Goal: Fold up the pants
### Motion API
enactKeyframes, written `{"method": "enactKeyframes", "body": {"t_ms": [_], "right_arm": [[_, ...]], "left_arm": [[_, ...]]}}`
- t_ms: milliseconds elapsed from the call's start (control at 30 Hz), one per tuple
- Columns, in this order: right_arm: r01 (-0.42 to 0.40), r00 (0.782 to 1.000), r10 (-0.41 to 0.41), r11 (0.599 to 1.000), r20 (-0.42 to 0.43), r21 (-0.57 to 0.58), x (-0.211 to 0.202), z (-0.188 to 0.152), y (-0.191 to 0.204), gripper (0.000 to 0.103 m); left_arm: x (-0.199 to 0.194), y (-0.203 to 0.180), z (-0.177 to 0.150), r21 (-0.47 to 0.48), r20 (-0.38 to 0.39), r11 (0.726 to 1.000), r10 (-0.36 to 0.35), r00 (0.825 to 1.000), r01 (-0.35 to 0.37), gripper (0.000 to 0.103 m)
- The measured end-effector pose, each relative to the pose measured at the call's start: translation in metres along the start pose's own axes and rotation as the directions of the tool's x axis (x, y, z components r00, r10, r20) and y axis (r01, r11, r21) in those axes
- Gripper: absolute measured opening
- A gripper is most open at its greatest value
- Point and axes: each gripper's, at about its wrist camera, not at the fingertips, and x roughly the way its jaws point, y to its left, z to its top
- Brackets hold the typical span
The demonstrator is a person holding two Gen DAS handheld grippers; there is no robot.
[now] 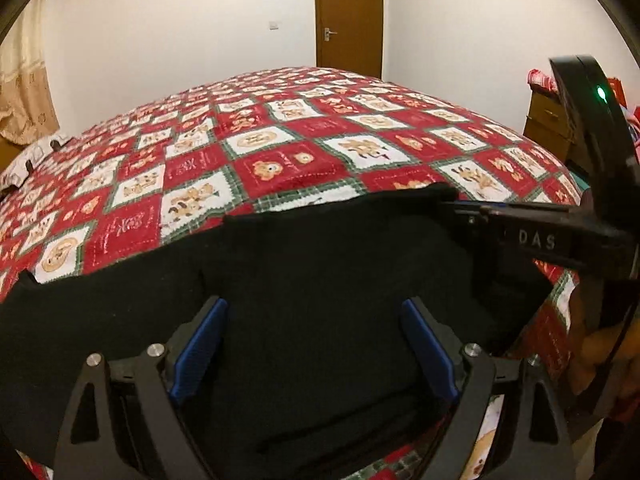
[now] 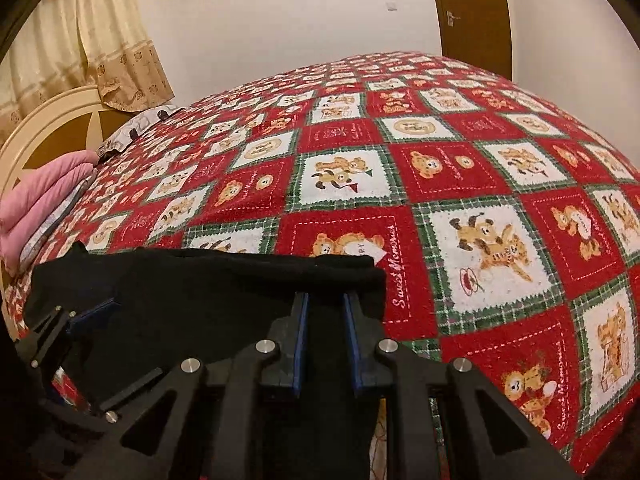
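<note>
While the right gripper [image 2: 325, 316] stands nearly closed, pinching a far corner of the black pants [image 1: 320, 280] between its blue pads, the left gripper [image 1: 314, 344] hangs wide open and empty above the dark cloth. To my eye the left should catch the matching corner nearer the pillows before anything lifts, keeping the edge taut. The pants lie bunched on the bed [image 2: 480, 200], at its near side.

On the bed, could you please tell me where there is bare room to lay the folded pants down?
The bedspread lies bare from the black pants to the door-side wall, and right of them. The near edge is crowded: the pants, the open left claw and the right claw shut on them. Pink bedding fills the headboard side.
</note>
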Motion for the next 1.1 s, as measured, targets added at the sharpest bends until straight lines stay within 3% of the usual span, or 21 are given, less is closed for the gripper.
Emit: {"method": "enactKeyframes", "body": {"t_ms": [167, 267, 367, 533, 667, 733, 867, 933, 1033, 1100], "right_arm": [[-0.02, 0.999, 0.02, 1.0, 0.034, 0.016, -0.006, -0.004, -0.002, 0.02], [-0.071, 0.994, 0.062, 0.991, 0.087, 0.11, -0.023, -0.008, -0.008, 0.02], [-0.1, 0.986, 0.087, 0.991, 0.142, 0.086, -0.041, -0.014, 0.01, 0.02], [-0.224, 0.972, 0.226, 0.974, 0.062, -0.044, -0.039, -0.027, 0.081, 0.02], [-0.226, 0.974, 0.223, 0.967, -0.042, -0.118, -0.018, -0.05, 0.124, 0.02], [-0.204, 0.978, 0.207, 0.972, 0.01, -0.119, -0.019, -0.059, 0.127, 0.021], [-0.242, 0.97, 0.243, 0.967, 0.0, -0.08, -0.016, -0.058, 0.119, 0.021], [-0.267, 0.964, 0.267, 0.963, 0.008, -0.036, -0.015, -0.059, 0.113, 0.021], [-0.252, 0.967, 0.253, 0.967, 0.019, -0.048, -0.017, -0.063, 0.116, 0.021], [-0.234, 0.971, 0.236, 0.97, 0.023, -0.067, -0.018, -0.064, 0.12, 0.021]], "left_arm": [[-0.007, 0.015, -0.001, -0.054, -0.034, 0.999, 0.003, 0.999, -0.005, 0.091], [-0.016, 0.029, -0.004, -0.071, -0.035, 0.996, 0.057, 0.998, -0.06, 0.091], [-0.027, 0.045, -0.007, -0.101, -0.028, 0.989, 0.104, 0.994, -0.106, 0.091], [-0.032, 0.069, -0.014, -0.152, -0.052, 0.972, 0.175, 0.983, -0.181, 0.091], [-0.046, 0.091, -0.028, -0.169, -0.046, 0.956, 0.237, 0.97, -0.242, 0.091], [-0.055, 0.108, -0.037, -0.186, -0.049, 0.943, 0.271, 0.961, -0.275, 0.091], [-0.08, 0.159, -0.064, -0.287, -0.065, 0.891, 0.347, 0.936, -0.351, 0.094], [-0.096, 0.185, -0.08, -0.338, -0.077, 0.847, 0.411, 0.908, -0.411, 0.094], [-0.125, 0.23, -0.105, -0.431, -0.091, 0.753, 0.513, 0.853, -0.498, 0.094], [-0.141, 0.254, -0.118, -0.509, -0.103, 0.69, 0.544, 0.833, -0.514, 0.094]]}}
